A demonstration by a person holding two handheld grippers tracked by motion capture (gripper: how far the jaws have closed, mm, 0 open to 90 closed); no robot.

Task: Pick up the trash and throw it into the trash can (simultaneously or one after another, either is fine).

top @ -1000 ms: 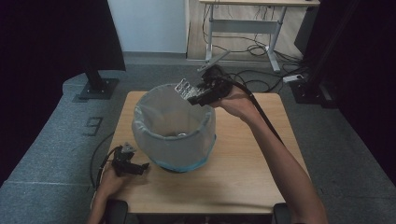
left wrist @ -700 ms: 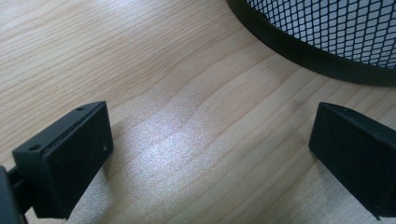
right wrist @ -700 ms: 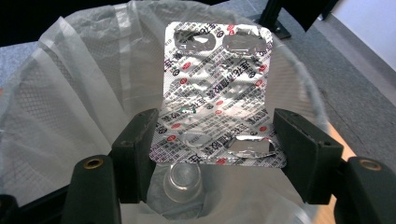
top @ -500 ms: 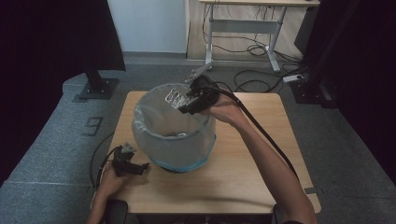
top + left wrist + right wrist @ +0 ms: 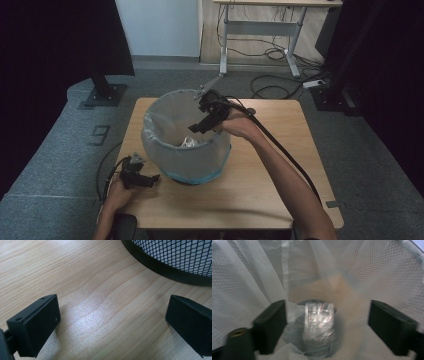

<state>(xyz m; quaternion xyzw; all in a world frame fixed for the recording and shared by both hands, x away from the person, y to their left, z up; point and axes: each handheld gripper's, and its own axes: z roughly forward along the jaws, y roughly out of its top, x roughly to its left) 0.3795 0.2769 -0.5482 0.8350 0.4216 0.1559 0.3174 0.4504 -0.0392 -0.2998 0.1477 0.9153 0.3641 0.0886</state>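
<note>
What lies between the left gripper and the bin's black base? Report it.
Bare wooden table, nothing else; the left gripper view shows the open left gripper and the bin apart.

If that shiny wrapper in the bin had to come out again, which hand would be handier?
Probably the right. The right gripper hangs open over the lined mesh bin, pointing at the crumpled clear wrapper inside. The left gripper sits open on the table outside the bin.
</note>
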